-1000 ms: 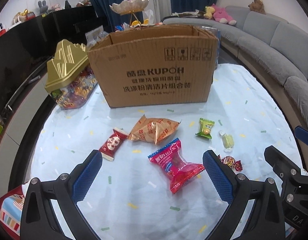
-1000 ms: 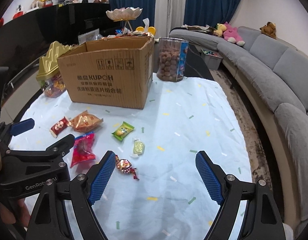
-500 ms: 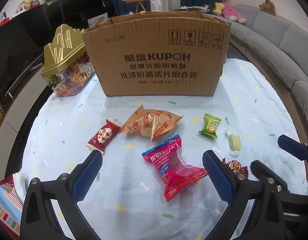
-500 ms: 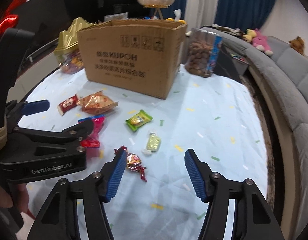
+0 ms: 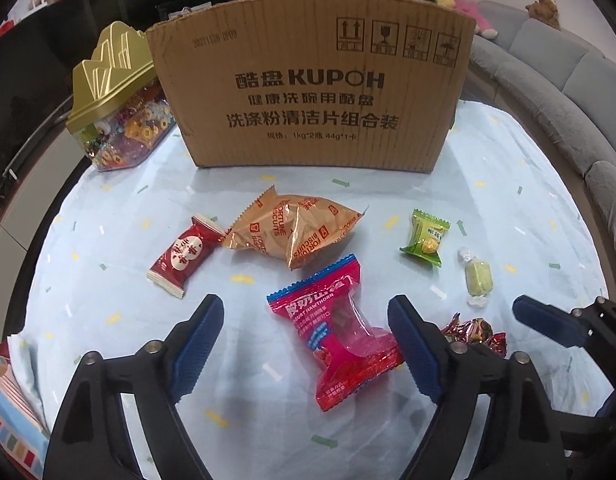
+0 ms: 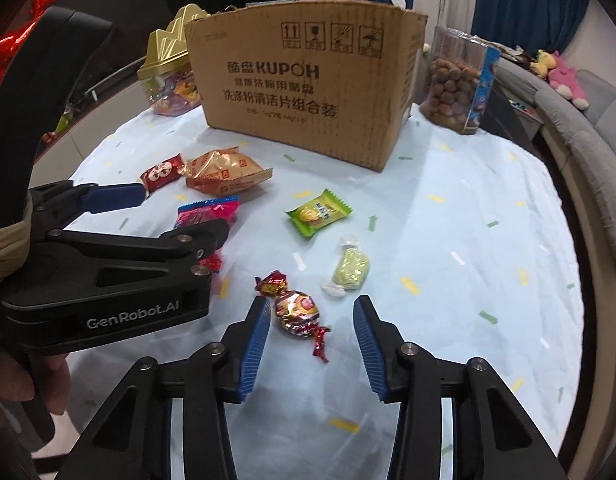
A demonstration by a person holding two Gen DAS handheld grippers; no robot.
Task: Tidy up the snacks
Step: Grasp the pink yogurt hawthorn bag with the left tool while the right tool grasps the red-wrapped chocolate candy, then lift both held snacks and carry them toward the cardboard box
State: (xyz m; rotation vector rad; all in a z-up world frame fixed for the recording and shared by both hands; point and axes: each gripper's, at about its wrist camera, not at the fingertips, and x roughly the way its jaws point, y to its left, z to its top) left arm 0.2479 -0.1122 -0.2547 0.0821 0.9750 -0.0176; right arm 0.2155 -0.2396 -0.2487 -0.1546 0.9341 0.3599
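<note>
Snacks lie loose on the pale blue tablecloth in front of a cardboard box (image 5: 308,100). A pink hawthorn pack (image 5: 339,332) sits between the jaws of my left gripper (image 5: 306,344). Those jaws are closing; the right pad is close to the pack's edge and the left pad is well clear. My right gripper (image 6: 311,340) straddles a red-gold foil candy (image 6: 296,310); its jaws are closing too, and no pad presses on it. Farther off lie an orange biscuit pack (image 5: 296,232), a red candy (image 5: 186,256), a green pack (image 6: 317,212) and a pale green sweet (image 6: 349,270).
A gold-lidded candy jar (image 5: 120,120) stands left of the box, and a clear tub of brown balls (image 6: 455,84) stands to its right. A grey sofa (image 5: 567,80) curves past the table's right edge. A striped packet (image 5: 8,412) lies at the near left. The two grippers work side by side.
Both grippers have sunk toward the table and their jaws have narrowed. The right one rolled and came down around the foil candy. The left one closed in on the pink pack.
</note>
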